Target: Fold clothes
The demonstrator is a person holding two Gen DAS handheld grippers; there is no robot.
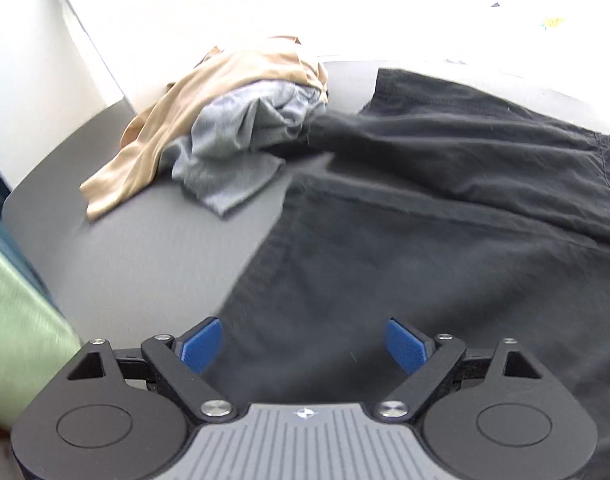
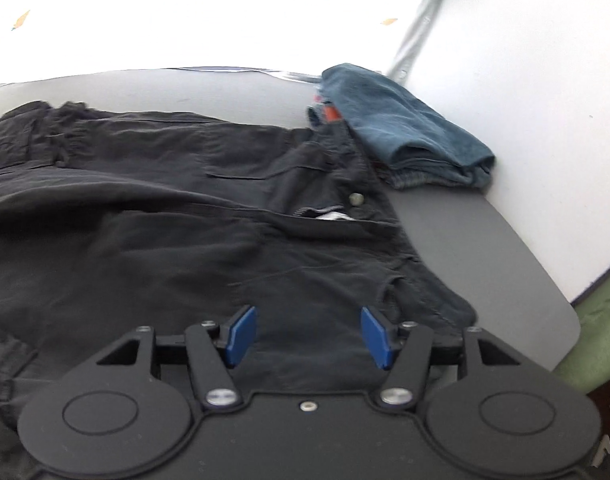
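Black cargo shorts [image 1: 445, 216] lie spread on a grey table [image 1: 145, 248]. In the right wrist view the shorts [image 2: 165, 220] show their waistband with a metal button [image 2: 357, 199]. My left gripper [image 1: 305, 346] is open and empty, just above the hem of a leg at the shorts' left edge. My right gripper [image 2: 309, 336] is open and empty, above the waist end near its right corner.
A crumpled pile of a tan garment [image 1: 209, 100] and a grey garment [image 1: 241, 148] lies at the table's far left. A folded blue garment [image 2: 405, 128] sits at the far right corner. The table edge [image 2: 545, 288] curves close on the right. Green fabric [image 1: 17, 320] hangs left.
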